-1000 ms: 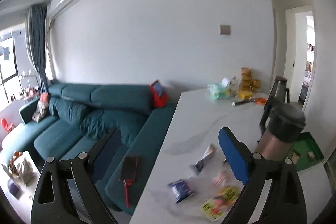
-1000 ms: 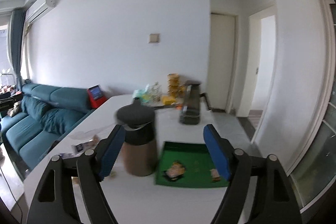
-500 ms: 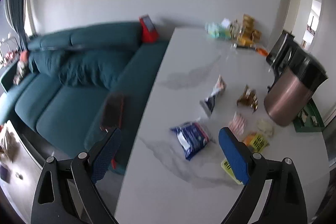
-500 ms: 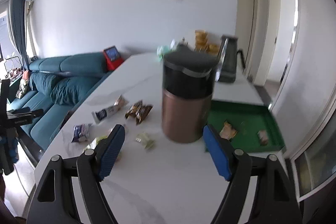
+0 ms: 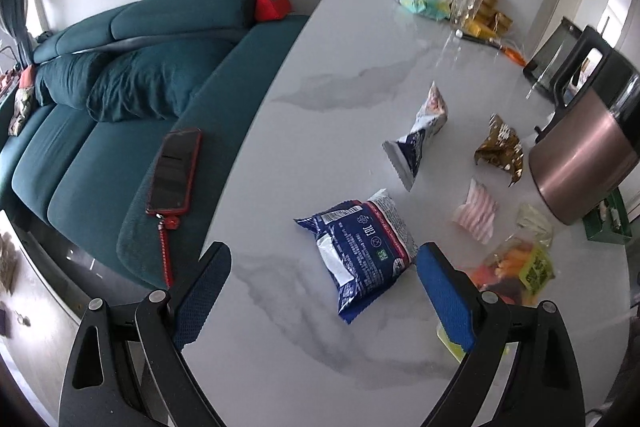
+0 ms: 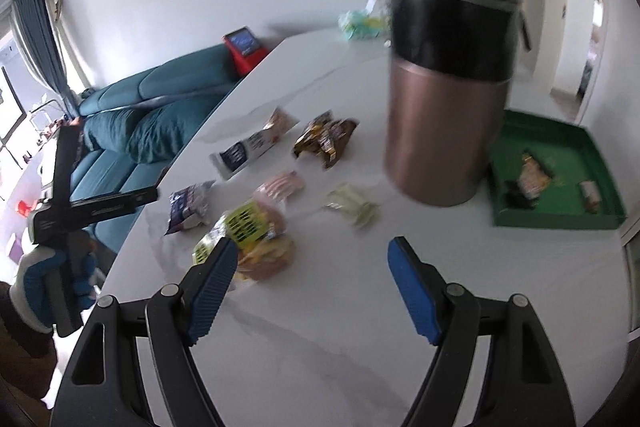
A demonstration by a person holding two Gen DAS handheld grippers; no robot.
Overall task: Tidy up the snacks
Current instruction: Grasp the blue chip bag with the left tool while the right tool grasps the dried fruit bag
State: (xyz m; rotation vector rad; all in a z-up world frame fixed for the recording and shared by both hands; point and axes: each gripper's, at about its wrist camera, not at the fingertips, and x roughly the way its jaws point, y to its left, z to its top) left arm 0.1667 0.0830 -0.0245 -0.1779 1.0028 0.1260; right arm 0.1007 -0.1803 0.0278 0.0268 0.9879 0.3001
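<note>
Several snack packets lie loose on the white marble table [image 5: 320,115]. A blue and white bag [image 5: 360,247] lies just beyond my left gripper [image 5: 322,273], which is open and empty above the table. Further off are a white and blue packet [image 5: 418,137], a gold packet [image 5: 500,149], a pink packet [image 5: 478,211] and a yellow-labelled bag [image 5: 516,269]. My right gripper [image 6: 310,267] is open and empty; the yellow-labelled bag [image 6: 250,239] lies by its left finger. A green tray [image 6: 560,163] at the right holds a few snacks.
A copper flask [image 6: 444,95] with a black lid stands between the packets and the tray. A teal sofa [image 5: 120,87] runs along the table's left edge, with a red-cased phone [image 5: 175,173] on it. Jars and bags [image 5: 460,7] crowd the far end. A gloved hand [image 6: 40,279] holds the left gripper.
Both grippers have dropped and tipped down from facing the room to looking at the tabletop. The snack packets and flask now fill the views. Both stayed open.
</note>
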